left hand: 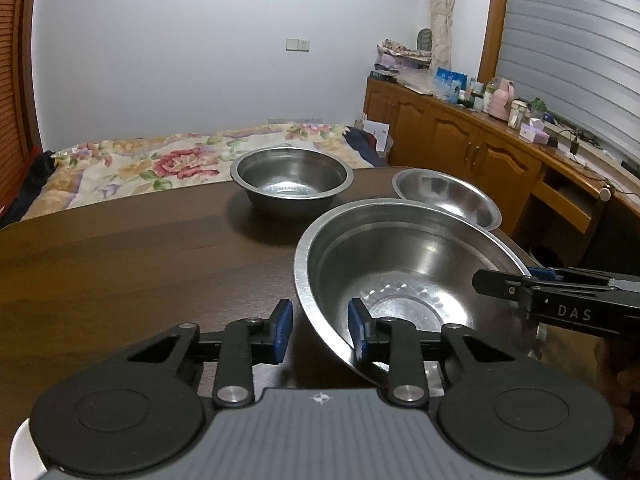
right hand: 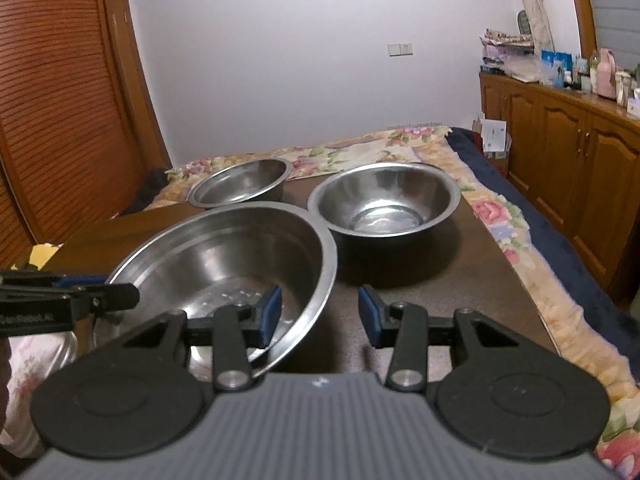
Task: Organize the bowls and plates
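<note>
Sideboard clutter (left hand: 500, 96) too small to identify; large bowl (right hand: 224, 260) near rim hidden.

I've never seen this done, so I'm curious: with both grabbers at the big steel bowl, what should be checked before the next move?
1. Large bowl rim between the left gripper jaws: ok, one finger inside, one outside.
2. Rim between the right gripper jaws: ok, same straddle.
3. Pads pressing the rim: not ok, a gap shows beside the rim in both views.
4. Large bowl sitting level: not ok, it is tilted.
5. Far bowl and deeper bowl upright and empty on the table: ok.
6. What lies under the large bowl: cannot tell.
</note>
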{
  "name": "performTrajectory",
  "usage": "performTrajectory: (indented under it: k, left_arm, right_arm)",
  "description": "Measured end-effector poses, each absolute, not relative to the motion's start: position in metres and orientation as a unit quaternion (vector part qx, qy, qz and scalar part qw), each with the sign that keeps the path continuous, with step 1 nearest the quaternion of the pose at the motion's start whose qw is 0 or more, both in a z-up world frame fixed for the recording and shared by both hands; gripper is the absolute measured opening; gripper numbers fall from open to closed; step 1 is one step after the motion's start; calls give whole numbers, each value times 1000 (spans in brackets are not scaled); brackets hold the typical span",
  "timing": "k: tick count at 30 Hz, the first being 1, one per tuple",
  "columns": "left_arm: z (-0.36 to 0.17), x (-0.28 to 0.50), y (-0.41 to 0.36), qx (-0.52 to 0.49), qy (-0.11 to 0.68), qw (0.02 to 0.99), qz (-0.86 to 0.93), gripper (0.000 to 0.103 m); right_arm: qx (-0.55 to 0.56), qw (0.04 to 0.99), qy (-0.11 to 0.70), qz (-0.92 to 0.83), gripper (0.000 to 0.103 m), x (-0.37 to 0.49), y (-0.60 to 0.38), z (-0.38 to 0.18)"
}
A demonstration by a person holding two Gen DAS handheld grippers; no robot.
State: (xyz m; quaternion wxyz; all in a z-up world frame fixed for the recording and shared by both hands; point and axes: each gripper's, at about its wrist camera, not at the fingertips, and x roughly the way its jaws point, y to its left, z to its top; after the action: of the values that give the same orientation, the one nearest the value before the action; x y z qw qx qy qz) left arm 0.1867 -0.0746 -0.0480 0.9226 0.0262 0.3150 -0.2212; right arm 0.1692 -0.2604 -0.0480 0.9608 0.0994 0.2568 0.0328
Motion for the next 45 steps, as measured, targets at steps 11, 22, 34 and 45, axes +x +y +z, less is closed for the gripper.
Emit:
performTrajectory:
  k: [11, 22, 34, 45]
  left_arm:
    - [-47, 182, -79, 34, 311, 924, -220, 26]
    - [-36, 160, -68, 28, 306, 923, -231, 27]
    - [-32, 125, -50, 35, 299, 920, -251, 28]
    - [-41, 105, -43, 43, 303, 918, -253, 28]
  right_arm:
    - [111, 958, 258, 61, 23, 171, -260, -49]
    - [108, 965, 226, 77, 23, 149, -257, -42]
    - [130, 963, 217, 95, 23, 118, -251, -39]
    - [135, 963, 212, 97, 23, 99, -242, -43]
